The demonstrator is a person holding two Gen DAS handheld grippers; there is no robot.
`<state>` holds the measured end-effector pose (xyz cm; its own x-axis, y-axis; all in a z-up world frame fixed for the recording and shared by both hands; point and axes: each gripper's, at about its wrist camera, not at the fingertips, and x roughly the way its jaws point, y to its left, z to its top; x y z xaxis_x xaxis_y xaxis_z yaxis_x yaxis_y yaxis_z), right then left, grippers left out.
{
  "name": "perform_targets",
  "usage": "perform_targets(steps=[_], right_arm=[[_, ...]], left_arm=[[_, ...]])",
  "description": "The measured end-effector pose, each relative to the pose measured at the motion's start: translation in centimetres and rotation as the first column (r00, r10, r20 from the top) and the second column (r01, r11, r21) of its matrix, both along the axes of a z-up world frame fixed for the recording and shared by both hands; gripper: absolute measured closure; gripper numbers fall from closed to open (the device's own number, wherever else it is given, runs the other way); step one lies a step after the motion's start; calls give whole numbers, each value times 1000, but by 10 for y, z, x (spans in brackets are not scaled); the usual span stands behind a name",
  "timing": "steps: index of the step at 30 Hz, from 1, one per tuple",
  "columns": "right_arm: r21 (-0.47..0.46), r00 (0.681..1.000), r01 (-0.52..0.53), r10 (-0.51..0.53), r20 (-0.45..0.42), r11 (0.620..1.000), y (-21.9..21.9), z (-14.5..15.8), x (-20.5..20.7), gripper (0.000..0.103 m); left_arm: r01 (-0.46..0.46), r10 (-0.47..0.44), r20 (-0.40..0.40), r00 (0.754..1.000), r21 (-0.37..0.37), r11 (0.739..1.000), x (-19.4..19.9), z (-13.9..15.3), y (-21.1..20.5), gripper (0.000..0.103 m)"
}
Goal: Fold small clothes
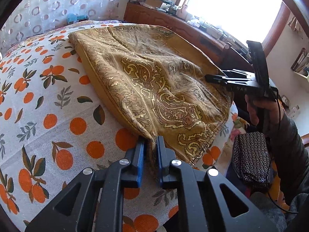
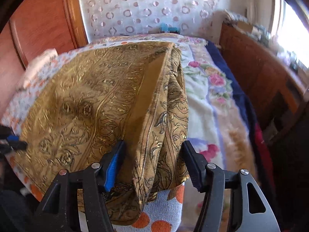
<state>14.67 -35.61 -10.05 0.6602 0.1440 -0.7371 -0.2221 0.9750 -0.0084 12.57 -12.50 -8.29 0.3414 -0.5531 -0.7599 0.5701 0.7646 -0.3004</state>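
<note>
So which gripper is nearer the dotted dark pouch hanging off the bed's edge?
Right. The right gripper, jaws open around the paisley cloth's far corner, is held just above the pouch. The left gripper pinches the cloth's near corner, farther across the bed.

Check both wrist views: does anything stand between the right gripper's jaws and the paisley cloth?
Nothing visible does. The right gripper has its jaws spread on either side of a bunched fold of the paisley cloth, with only fabric between them. The left gripper already pinches another corner.
</note>
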Motion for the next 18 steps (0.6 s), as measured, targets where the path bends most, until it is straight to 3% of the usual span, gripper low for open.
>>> perform_targets(steps=[4, 6, 10, 13, 18], right_arm=[[-63, 1000, -21, 22, 14, 998, 15, 2, -7, 61], [-73, 1000, -29, 29, 7, 997, 19, 2, -8, 64], [1, 1000, -17, 17, -7, 1000, 11, 1, -6, 69], [16, 1000, -28, 28, 0, 999, 8, 6, -7, 89], [163, 997, -74, 72, 23, 984, -11, 36, -2, 92]], left_arm=[[1, -1, 15, 1000, 7, 1000, -2, 1, 0, 91], [8, -8, 20, 1000, 7, 1000, -3, 2, -2, 91], [21, -20, 50, 999, -23, 1000, -5, 13, -1, 95], [22, -17, 71, 997, -72, 997, -3, 30, 1, 96], [37, -22, 108, 994, -138, 990, 16, 64, 1, 96]])
